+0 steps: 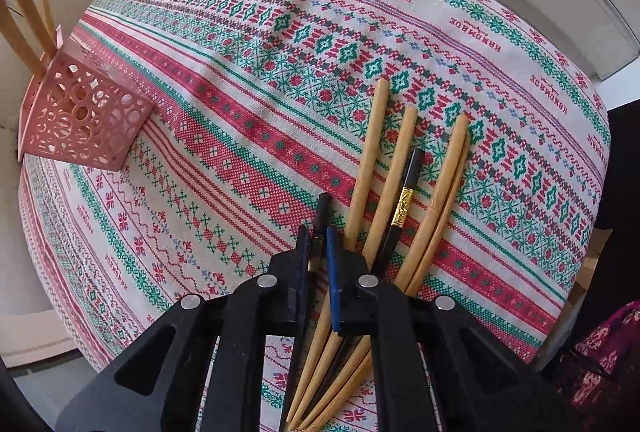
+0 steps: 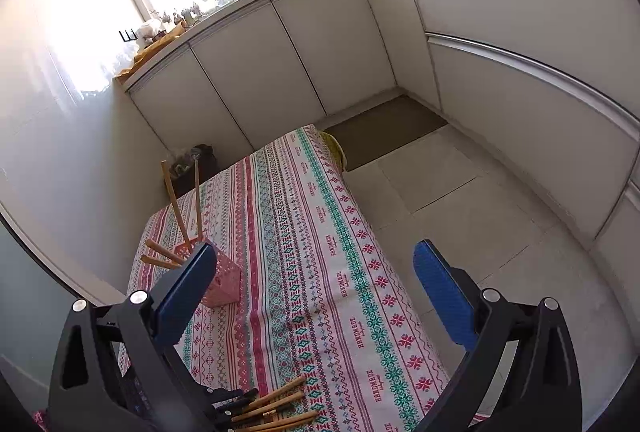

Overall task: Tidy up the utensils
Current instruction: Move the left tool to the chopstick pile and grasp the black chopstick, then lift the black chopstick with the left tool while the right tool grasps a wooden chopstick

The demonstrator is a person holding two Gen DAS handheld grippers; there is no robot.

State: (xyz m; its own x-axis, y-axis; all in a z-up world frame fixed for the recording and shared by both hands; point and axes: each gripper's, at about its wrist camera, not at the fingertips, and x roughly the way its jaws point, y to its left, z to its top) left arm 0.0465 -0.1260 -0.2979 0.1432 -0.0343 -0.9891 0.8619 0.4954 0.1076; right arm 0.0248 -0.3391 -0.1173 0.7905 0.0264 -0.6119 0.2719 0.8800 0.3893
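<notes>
Your left gripper [image 1: 320,252] is clamped on a black chopstick [image 1: 321,220]; the wooden chopsticks [image 1: 368,167] just right may drag along. Right gripper [image 2: 316,292] is apart.

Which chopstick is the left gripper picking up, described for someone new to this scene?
On the patterned tablecloth, find the chopstick pile lying opposite the pink holder. At the pile's left edge, the left gripper has its jaws shut on a black chopstick. The other black chopstick, lying among the wooden ones, shows a gold band.
</notes>
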